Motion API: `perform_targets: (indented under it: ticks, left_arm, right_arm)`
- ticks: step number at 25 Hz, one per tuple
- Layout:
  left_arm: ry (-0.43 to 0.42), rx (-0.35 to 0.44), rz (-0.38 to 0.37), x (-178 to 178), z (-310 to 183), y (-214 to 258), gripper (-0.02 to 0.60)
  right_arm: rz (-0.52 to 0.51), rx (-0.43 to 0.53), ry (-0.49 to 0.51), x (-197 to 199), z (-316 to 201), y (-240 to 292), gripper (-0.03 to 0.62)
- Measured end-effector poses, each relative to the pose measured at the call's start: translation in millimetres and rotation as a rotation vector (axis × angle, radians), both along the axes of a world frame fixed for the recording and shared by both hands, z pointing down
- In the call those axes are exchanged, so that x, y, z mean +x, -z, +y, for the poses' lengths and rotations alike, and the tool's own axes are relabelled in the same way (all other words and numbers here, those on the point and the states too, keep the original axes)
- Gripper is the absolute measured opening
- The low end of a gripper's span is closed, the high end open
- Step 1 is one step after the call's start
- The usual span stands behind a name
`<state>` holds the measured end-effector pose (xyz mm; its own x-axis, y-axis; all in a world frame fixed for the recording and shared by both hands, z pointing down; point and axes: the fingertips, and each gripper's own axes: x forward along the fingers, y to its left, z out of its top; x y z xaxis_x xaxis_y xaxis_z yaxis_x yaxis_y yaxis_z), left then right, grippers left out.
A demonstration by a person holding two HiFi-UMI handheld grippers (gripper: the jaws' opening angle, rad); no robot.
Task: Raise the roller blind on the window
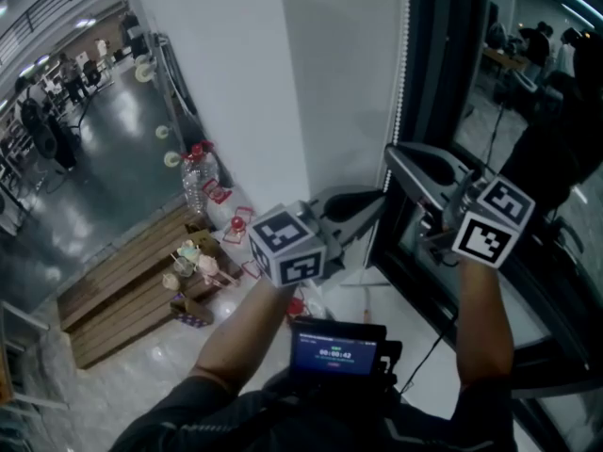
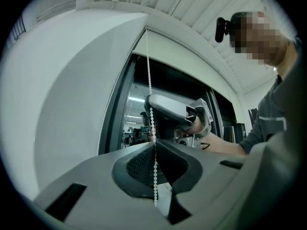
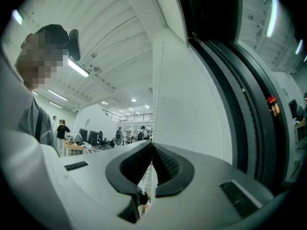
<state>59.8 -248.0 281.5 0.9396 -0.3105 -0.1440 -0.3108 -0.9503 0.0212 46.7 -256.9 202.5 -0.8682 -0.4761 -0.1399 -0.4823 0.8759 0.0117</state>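
Both grippers are on the same strand of the bead chain [image 2: 149, 80], which hangs from the upper left corner of the roller blind [image 2: 182, 56]. I take the blind to be the pale band across the top of the dark window [image 1: 528, 83] in the left gripper view. If so, it already sits high.

The left gripper [image 2: 154, 143] is clenched on the chain, and beads show above and below its jaws at the centre of that view. The right gripper [image 3: 152, 146] is also clenched on the chain. The left gripper view shows it just above the left one on the strand.

With 2 grips stacked like this, I judge the step to be a hand-over-hand pull. To do it well, I would:

1. Let only 1 gripper go at a time, so the chain never slips back.
2. Pull straight down along the strand. Dragging it sideways toward the window frame [image 1: 443, 55] could make the beads ride off the sprocket at the top.
3. Take each new grip high, with the jaws closing between beads and not on top of one.

A 2nd strand [image 2: 108, 114] runs at the left of the left gripper view, and I would leave it alone. I would ease off as soon as the pull stiffens.
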Motion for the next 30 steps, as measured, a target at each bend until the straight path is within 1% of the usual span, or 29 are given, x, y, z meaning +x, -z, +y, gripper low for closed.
perform_targets:
  ticks: [6, 11, 14, 20, 23, 30]
  left_arm:
    - [0.009, -0.014, 0.012, -2.3, -2.8, -1.6, 0.012]
    - [-0.001, -0.021, 0.019, 0.5, -0.8, -4.8, 0.012]
    - [-0.01, -0.028, 0.027, 0.6, 1.3, -7.4, 0.012]
    - [-0.009, -0.048, 0.011, 4.6, 0.0, -19.5, 0.012]
    - [-0.01, -0.049, -0.001, 6.3, -1.3, -23.5, 0.011]
    - [0.002, -0.054, -0.021, 6.4, -1.7, -30.7, 0.011]
  right_arm:
    - [-0.031, -0.004, 0.001, -0.8, -0.3, 0.1, 0.0]
    - [-0.017, 0.006, -0.019, -0.7, 2.2, -2.4, 0.0]
    - [-0.025, 0.004, -0.025, 0.4, 4.2, -3.7, 0.0]
    - [-0.017, -0.014, -0.038, 3.6, 1.7, -13.1, 0.0]
    - [-0.033, -0.018, -0.039, 6.5, -0.1, -15.2, 0.0]
    - [-0.029, -0.025, -0.043, 4.4, -2.1, -22.8, 0.0]
